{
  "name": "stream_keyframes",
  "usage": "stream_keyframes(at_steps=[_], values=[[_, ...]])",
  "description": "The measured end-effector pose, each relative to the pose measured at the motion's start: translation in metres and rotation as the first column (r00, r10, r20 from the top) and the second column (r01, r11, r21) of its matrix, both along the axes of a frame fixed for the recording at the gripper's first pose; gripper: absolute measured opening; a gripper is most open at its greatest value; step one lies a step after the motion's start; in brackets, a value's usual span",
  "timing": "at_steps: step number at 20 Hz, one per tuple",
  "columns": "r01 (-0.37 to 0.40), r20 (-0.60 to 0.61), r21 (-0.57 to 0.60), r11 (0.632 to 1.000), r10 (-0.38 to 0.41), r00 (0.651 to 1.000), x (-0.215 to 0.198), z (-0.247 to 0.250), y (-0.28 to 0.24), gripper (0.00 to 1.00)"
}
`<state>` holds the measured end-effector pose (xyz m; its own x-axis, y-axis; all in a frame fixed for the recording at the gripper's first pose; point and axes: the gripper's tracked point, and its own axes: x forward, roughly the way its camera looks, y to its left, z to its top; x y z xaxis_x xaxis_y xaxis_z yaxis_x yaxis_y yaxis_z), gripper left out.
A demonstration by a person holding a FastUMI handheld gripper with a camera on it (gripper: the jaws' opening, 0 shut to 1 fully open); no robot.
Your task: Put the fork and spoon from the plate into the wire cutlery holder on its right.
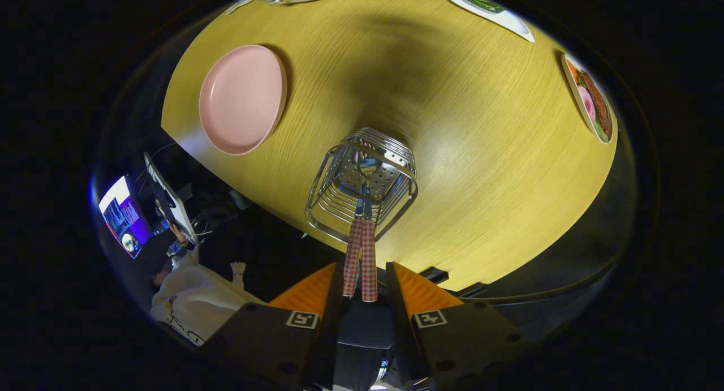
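While the gripper (365, 278) hovers with fingers spread apart, gripping nothing, two checkered-handled utensils (362, 255), the fork and spoon, stand in the wire cutlery holder (362, 181) at mid-frame. Upper left on the yellow table (481, 153) lies a bare pink plate (243, 99).

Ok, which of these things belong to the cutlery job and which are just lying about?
Part of the job:
- gripper, fingers apart around the two checked handles
- wire holder, the cutlery standing in it
- pink plate, bare

Just lying about:
- food plate at the far table edge
- green-topped plate
- laptop off the table
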<state>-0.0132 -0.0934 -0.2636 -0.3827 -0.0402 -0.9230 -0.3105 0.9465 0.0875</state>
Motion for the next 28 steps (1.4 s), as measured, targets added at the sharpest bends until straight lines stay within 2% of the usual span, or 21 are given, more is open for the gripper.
stream_keyframes(at_steps=[1,5,7,12,16,18,20,24,28], values=[[0.007,0.009,0.01,1.0,-0.007,1.0,0.0,0.001,0.001,0.44],[0.036,0.074,0.055,0.998,-0.04,0.996,0.003,0.009,0.004,0.72],[0.061,0.145,0.095,0.994,-0.075,0.987,0.011,0.017,0.006,0.98],[0.145,0.333,0.205,0.968,-0.209,0.92,0.02,0.05,0.012,1.0],[0.155,0.471,0.291,0.944,-0.283,0.835,0.017,0.086,0.019,1.0],[0.149,0.552,0.332,0.932,-0.32,0.77,0.018,0.103,0.023,1.0],[0.128,0.646,0.36,0.924,-0.346,0.68,0.022,0.124,0.027,1.0],[0.064,0.812,0.361,0.93,-0.348,0.469,0.031,0.164,0.028,1.0],[0.032,0.89,0.393,0.919,-0.389,0.239,0.033,0.205,0.048,1.0]])
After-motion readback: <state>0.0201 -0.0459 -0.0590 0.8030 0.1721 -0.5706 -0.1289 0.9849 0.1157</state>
